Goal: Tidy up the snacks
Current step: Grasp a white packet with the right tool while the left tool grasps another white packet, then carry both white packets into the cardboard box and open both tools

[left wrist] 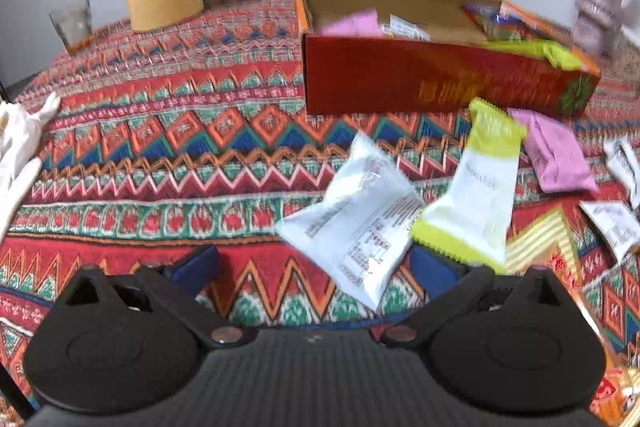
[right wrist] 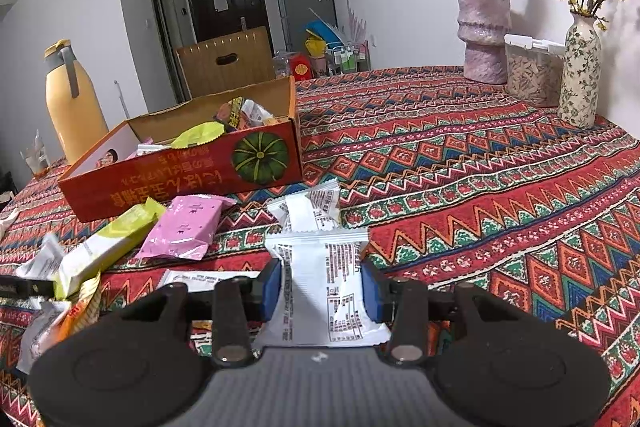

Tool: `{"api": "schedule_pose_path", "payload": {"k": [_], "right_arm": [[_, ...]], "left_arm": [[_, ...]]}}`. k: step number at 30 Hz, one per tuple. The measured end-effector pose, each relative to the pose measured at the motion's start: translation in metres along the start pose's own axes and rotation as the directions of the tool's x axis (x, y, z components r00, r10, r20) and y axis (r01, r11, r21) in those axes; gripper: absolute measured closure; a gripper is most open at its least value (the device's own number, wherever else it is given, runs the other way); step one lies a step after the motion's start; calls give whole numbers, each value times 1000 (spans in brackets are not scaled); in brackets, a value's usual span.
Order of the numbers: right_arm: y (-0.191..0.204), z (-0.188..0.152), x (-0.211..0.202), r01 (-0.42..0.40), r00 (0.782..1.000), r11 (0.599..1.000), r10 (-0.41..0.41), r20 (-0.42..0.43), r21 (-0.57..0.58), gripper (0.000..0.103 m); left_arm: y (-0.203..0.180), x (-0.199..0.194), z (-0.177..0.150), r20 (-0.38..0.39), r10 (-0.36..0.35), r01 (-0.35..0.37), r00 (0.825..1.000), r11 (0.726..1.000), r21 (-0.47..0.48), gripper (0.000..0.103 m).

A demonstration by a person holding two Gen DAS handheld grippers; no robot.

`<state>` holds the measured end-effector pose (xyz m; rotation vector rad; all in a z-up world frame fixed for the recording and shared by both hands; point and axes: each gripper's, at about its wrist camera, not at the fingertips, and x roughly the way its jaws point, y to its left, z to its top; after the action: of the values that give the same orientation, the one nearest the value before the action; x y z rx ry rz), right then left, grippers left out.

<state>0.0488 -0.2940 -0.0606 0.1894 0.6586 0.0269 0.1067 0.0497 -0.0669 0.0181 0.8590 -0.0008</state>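
Left wrist view: the left gripper (left wrist: 316,269) stands spread wide, nothing between its blue pads; a white snack packet (left wrist: 352,215) lies on the patterned tablecloth (left wrist: 160,155) just ahead, overlapped by a yellow-green packet (left wrist: 476,187), the red cardboard box (left wrist: 440,79) beyond. Right wrist view: the right gripper (right wrist: 322,291) pinches a white printed packet (right wrist: 320,291) (pads pressing both sides), the box well ahead to the left.
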Motion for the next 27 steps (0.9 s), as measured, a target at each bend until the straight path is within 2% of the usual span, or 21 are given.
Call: {"api": "schedule_pose_path", "payload": {"k": [6,9,14,16,18,20,27], "right_arm": [[3,-1,4,-9,1000,1000,9,-9,-1,62],[3,-1,6,-11,1000,1000,11,-11,-2,62],[1,-1,6,-12,1000,1000,12,-10,6,62],[1,-1,6,-14,1000,1000,15,-11,6,62],[1,-1,6,-17,1000,1000,17,-11,6,62],[1,-1,7,-20,1000,1000,20,-13,6,62],[6,-2,6,-42,999,999,42,-13,-5,62]], "left_arm": [[-2,0,3,-2,10,-10,1000,1000,10,0],[-6,2,10,10,46,-47,999,998,37,0],[-9,11,17,21,44,-46,999,997,64,0],[-10,11,19,31,29,-31,999,997,71,9],[-11,7,18,38,-18,15,999,997,78,39],[-12,3,17,42,-52,48,998,995,91,53],[-14,-10,8,76,-35,28,996,996,89,56]]}}
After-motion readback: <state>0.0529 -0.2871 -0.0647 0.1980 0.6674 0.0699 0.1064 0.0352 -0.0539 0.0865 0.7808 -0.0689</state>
